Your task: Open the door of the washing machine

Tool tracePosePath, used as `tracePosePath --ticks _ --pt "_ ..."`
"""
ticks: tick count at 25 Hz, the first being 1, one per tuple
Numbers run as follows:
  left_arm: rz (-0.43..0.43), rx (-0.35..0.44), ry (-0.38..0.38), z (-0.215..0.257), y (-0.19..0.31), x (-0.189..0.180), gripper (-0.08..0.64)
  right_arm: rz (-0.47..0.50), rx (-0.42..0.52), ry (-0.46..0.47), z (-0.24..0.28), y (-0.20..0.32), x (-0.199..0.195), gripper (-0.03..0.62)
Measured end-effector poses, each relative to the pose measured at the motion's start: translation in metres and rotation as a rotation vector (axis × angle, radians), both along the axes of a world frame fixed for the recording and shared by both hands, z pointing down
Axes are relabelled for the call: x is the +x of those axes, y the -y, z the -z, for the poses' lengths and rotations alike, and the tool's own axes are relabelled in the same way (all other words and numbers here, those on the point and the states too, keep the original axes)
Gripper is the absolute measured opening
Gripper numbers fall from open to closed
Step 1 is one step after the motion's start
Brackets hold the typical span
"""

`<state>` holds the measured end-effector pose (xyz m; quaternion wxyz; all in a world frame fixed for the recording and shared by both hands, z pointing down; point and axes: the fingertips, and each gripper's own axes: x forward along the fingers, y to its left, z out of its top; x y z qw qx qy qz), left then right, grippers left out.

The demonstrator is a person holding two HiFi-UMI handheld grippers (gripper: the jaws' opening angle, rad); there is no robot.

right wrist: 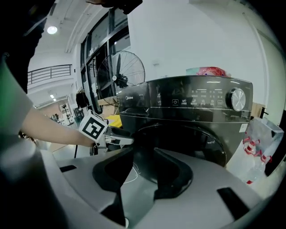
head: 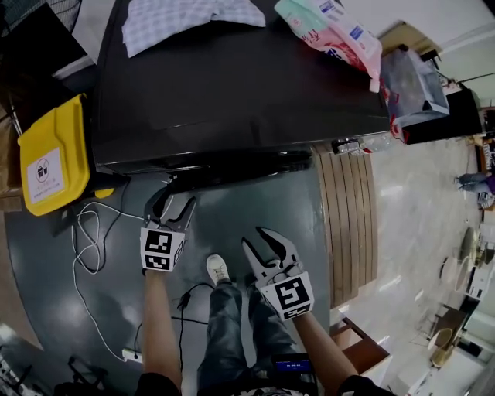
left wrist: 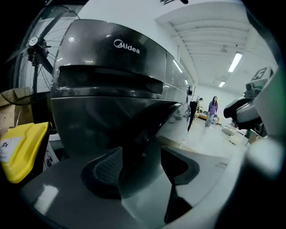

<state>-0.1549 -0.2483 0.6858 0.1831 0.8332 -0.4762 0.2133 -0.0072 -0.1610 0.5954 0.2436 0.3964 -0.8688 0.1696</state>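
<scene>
Nearest to the head camera, the left gripper [head: 172,203] and right gripper [head: 255,238] were held out low. Both sets of jaws were spread apart, and nothing was gripped between them. The round door [right wrist: 210,143] was set in the front of the washing machine [head: 232,77] and was judged to be shut, lying flush against the dark cabinet. The left gripper was brought close to the door's left edge, though no contact could be made out, and the right gripper was kept further back. A stiff, hinged, latched door was to be expected, with a glossy face likely to slip under the pads, so a firm pull would be needed. Hold would best be taken at a recess or lip on the rim, but its exact place could not be told. On the lid were seen a checked cloth [head: 186,19] and pink packets [head: 332,31]. A yellow bin [head: 54,155] was stood beside the machine, and a white cable [head: 89,240] was trailed across the floor.
</scene>
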Motion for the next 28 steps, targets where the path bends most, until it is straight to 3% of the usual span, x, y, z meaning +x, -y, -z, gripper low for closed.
tracePosePath --ticks 4,8,11,28 --pt "-0.090 -0.001 0.031 -0.012 0.010 0.014 0.298 -0.015 -0.007 0.019 -0.005 -0.002 0.006 0.143" --pt "-0.135 -0.026 0.025 -0.020 0.020 0.028 0.282 -0.018 -0.057 -0.010 -0.009 -0.008 0.010 0.138" --pt "-0.127 -0.029 0.006 -0.020 0.021 0.028 0.279 -0.018 -0.018 0.018 -0.010 -0.013 0.007 0.138" --pt "-0.075 -0.046 -0.020 -0.023 -0.013 0.034 0.265 -0.066 -0.024 0.010 -0.017 -0.013 0.012 0.133"
